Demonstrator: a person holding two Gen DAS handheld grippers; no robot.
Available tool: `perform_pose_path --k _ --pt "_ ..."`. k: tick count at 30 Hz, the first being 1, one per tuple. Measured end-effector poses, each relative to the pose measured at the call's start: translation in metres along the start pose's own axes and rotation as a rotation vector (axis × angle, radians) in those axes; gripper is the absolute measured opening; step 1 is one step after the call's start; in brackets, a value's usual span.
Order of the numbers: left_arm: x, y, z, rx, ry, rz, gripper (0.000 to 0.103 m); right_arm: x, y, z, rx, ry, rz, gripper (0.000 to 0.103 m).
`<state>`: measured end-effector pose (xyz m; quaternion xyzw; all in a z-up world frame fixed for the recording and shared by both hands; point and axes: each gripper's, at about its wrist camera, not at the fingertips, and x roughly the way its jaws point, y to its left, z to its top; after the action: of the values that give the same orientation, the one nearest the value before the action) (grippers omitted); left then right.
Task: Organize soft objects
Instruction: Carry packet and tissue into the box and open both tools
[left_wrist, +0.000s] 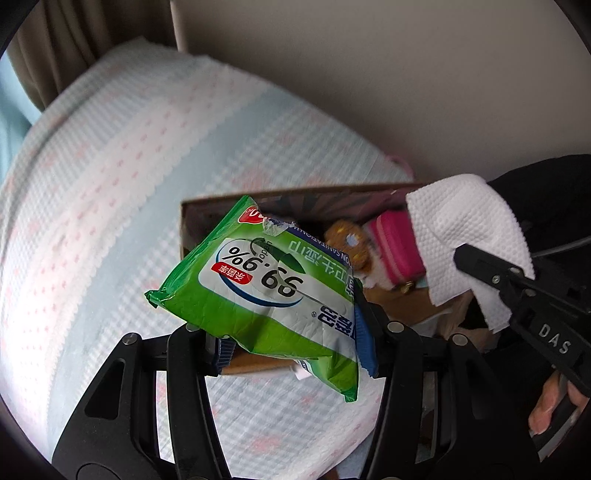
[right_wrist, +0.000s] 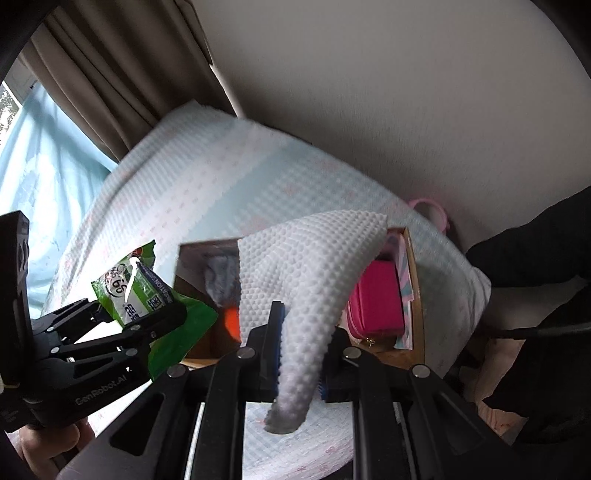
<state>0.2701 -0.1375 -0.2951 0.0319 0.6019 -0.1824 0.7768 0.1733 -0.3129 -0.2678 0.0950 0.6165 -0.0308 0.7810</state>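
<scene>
My left gripper (left_wrist: 291, 328) is shut on a green wet-wipes pack (left_wrist: 273, 288) and holds it tilted in the air over the near left corner of a cardboard box (left_wrist: 221, 205). It also shows in the right wrist view (right_wrist: 147, 295). My right gripper (right_wrist: 301, 354) is shut on a white dimpled cloth (right_wrist: 306, 273), which hangs over the box (right_wrist: 412, 266); the cloth shows in the left wrist view (left_wrist: 469, 236) too. Inside the box lie a pink pouch (right_wrist: 376, 299), a grey soft item (right_wrist: 221, 280) and a brown plush toy (left_wrist: 351, 240).
The box sits on a bed with a pale blue, white and pink quilt (left_wrist: 129, 184). A beige wall (left_wrist: 369, 74) runs behind it and brown curtains (right_wrist: 110, 74) hang at the left. A pink ring-shaped object (right_wrist: 432, 208) lies by the wall.
</scene>
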Motion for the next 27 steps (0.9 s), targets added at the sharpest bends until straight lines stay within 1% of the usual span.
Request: perform_pose_path --k 4,7,11,12,13,14,15,16,17,22,27 --pt "0.039 0.011 0.006 -0.006 0.068 0.024 0.049 0.031 -0.016 -0.001 0.032 0.063 0.022 0.014" --pt "0.059 0.01 0.011 0.001 0.101 0.039 0.049 0.051 -0.024 0.0 0.06 0.105 0.049 0.014" --pt "0.073 0.007 0.011 0.028 0.138 0.057 0.049 0.067 -0.028 0.004 0.078 0.135 0.065 0.014" --pt "0.075 0.008 0.012 0.038 0.145 0.06 0.053 0.07 -0.029 0.006 0.088 0.145 0.071 0.014" --pt "0.077 0.006 0.013 0.051 0.158 0.064 0.057 0.073 -0.031 0.008 0.098 0.153 0.077 0.018" --pt "0.081 0.006 0.013 0.064 0.177 0.077 0.076 0.075 -0.032 0.009 0.111 0.161 0.079 0.036" --pt "0.083 0.002 0.014 0.071 0.185 0.091 0.101 0.076 -0.033 0.01 0.123 0.167 0.077 0.053" --pt "0.085 0.002 0.013 0.073 0.193 0.096 0.102 0.078 -0.035 0.01 0.134 0.165 0.076 0.093" --pt "0.087 0.003 0.013 0.069 0.197 0.093 0.103 0.077 -0.036 0.011 0.141 0.16 0.076 0.103" --pt "0.09 0.004 0.01 0.057 0.214 0.09 0.103 0.08 -0.042 0.013 0.155 0.168 0.069 0.103" --pt "0.086 0.002 0.01 0.06 0.201 0.088 0.103 0.076 -0.042 0.014 0.147 0.165 0.062 0.103"
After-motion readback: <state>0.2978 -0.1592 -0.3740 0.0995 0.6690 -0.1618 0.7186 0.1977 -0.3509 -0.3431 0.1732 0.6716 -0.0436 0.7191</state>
